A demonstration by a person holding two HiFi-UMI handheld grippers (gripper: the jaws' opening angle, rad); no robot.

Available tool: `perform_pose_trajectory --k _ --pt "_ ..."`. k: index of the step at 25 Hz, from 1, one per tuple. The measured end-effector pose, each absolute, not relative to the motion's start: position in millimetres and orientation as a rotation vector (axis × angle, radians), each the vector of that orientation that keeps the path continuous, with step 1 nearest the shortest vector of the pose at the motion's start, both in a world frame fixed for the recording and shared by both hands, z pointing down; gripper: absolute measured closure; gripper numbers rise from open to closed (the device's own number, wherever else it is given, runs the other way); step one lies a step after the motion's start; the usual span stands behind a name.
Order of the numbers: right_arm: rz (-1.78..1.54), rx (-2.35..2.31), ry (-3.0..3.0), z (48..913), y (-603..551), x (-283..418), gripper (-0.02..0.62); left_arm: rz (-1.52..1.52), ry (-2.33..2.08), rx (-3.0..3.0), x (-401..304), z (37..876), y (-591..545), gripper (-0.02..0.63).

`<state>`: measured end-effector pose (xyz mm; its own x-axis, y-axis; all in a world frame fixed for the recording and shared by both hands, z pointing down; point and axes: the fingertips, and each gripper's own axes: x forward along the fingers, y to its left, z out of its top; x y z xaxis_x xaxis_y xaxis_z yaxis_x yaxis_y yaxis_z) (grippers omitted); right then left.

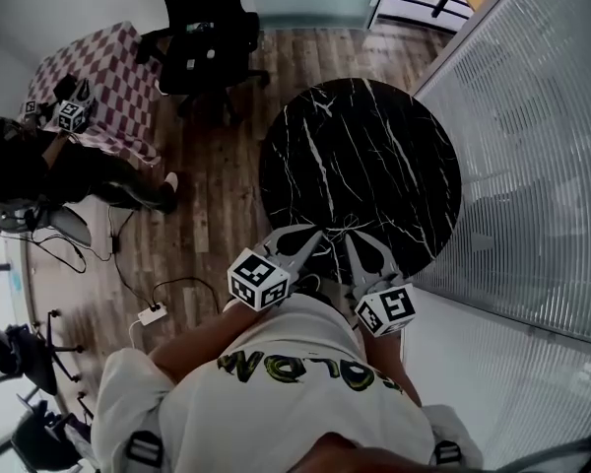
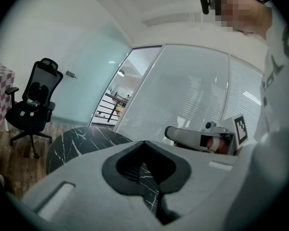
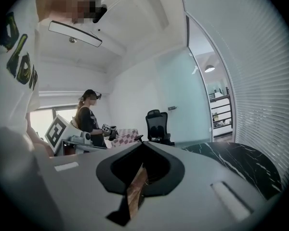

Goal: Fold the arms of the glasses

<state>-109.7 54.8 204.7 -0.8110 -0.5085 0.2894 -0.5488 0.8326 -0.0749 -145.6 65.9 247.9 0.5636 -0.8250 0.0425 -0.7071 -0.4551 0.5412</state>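
Where the glasses are cannot be told: none of the views shows them. The left tool [image 1: 312,233] and the right tool [image 1: 355,240] hang side by side over the near edge of the round black marble tabletop [image 1: 374,156], their tips pointing away from the person and leaning towards each other. Each tool's jaws are pressed together with nothing between them; through the pad opening of the left one only the veined tabletop shows, and through the right one only the wood floor [image 1: 212,195]. The person's white shirt [image 1: 276,392] with green lettering fills the bottom of the head view. Beyond the tabletop stands a black office chair [image 1: 202,28], and left of it a table with a checkered cloth [image 1: 113,77]. There a second person [image 1: 49,170] in dark clothes holds another marker cube [image 1: 74,114]. A blind-covered glass wall [image 1: 532,146] runs along the right.
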Motion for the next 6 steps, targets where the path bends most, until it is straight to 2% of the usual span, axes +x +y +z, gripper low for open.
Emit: perform_pose_trajectory --k 6 --pt "0.231 0.803 -2.746 205.9 58.8 -111.8 0.592 -0.315 -1.223 2.275 -147.9 249.0 68.5 0.604"
